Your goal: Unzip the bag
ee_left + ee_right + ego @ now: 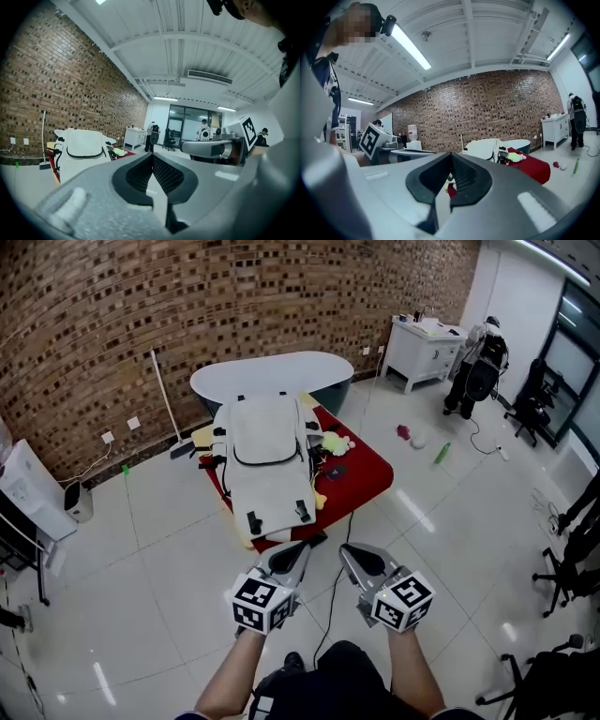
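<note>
A white backpack [266,465] with a dark curved zipper line lies flat on a low table with a red cloth [361,474], some way ahead of me. The backpack [83,150] shows at the left in the left gripper view, and as a white shape [487,148] past the jaws in the right gripper view. Both grippers hang low in front of my body, well short of the table. My left gripper [292,559] is shut with nothing in it, its tips meeting [152,156]. My right gripper [354,561] is shut too, holding nothing [451,157].
A white bathtub [272,376] stands behind the table against the brick wall. Soft toys [334,442] lie beside the backpack. A white cabinet [424,348] and a person [480,371] are at the far right; office chairs [572,559] at the right edge. A cable runs across the tiled floor.
</note>
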{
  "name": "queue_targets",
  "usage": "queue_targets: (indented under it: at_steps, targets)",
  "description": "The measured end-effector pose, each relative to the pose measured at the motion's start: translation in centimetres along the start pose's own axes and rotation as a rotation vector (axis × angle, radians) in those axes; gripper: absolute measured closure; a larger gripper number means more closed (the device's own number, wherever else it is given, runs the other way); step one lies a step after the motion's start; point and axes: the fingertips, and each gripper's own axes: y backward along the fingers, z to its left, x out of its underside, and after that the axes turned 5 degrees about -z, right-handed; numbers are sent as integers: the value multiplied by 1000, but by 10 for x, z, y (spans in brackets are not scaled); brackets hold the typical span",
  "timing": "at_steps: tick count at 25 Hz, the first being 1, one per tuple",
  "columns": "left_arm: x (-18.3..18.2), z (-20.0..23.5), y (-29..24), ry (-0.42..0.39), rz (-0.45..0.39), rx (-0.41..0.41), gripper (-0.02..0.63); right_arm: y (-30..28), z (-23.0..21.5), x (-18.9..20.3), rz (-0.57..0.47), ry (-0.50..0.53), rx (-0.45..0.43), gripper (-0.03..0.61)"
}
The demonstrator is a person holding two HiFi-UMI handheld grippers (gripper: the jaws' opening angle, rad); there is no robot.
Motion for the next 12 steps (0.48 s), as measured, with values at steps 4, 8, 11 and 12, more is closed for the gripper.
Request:
queue_targets:
  at_steps: [4, 8, 11, 12]
  targets:
    - [0, 35, -17, 13, 2, -33, 612, -31, -18, 3, 15, -11, 1, 574]
    - [-3, 65, -44, 14, 2, -62, 612, -59, -43, 8, 28, -22, -7, 574]
    - [-5, 86, -71, 5, 11, -87, 612, -83, -68, 8, 23, -21, -24, 574]
    - [-5, 93, -82, 1, 16, -98, 612, -91, -78, 6, 19, -21, -30, 574]
